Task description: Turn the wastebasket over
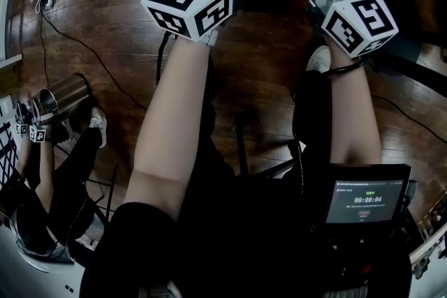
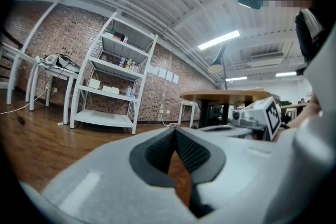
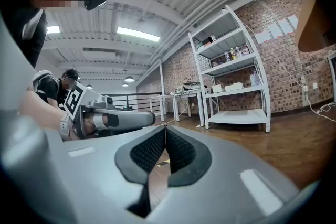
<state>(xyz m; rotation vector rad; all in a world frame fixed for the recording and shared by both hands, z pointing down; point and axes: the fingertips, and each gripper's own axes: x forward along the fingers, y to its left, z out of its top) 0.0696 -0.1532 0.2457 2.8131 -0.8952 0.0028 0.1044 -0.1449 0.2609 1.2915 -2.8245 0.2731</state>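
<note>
**Q:** Report progress on turning the wastebasket over, working outward from the operator.

**A:** Not started, as far as the views show. Nearest the operator, the black waist-mounted unit with a lit screen (image 1: 367,202) is running. Ahead of it, both arms are held out level over the dark brown wooden plank floor (image 1: 265,52).
- The grey left hand-held gripper (image 2: 174,131) is closed, its ribbed black pads meeting at the tips with nothing between them.
- The grey right hand-held gripper (image 3: 165,129) is closed in the same way and is also empty.

**Q:** Where is the wastebasket?

**A:** No wastebasket lies in front of either gripper.
- The only candidate is a shiny metal cylindrical container (image 1: 63,94) at the far left of the head view.
- It lies on its side on the floor, well apart from both grippers and just beside a second seated person in black (image 1: 63,171), who carries their own marker cubes.
- I cannot tell whether this is the task's item.
- Locating the wastebasket, approaching it, gripping it and inverting it all remain to be done.

**Q:** Legible writing?

**A:** The screen shows a timer reading "00:00:04"; its smaller lines are too fine to read. The cubes on the grippers carry black-and-white square patterns and no text. Farther off, the bottles and boxes on the white metal shelving rack (image 2: 113,81) have labels too small to read. The same applies to the pale sheets on the red brick wall (image 2: 52,44).
</note>
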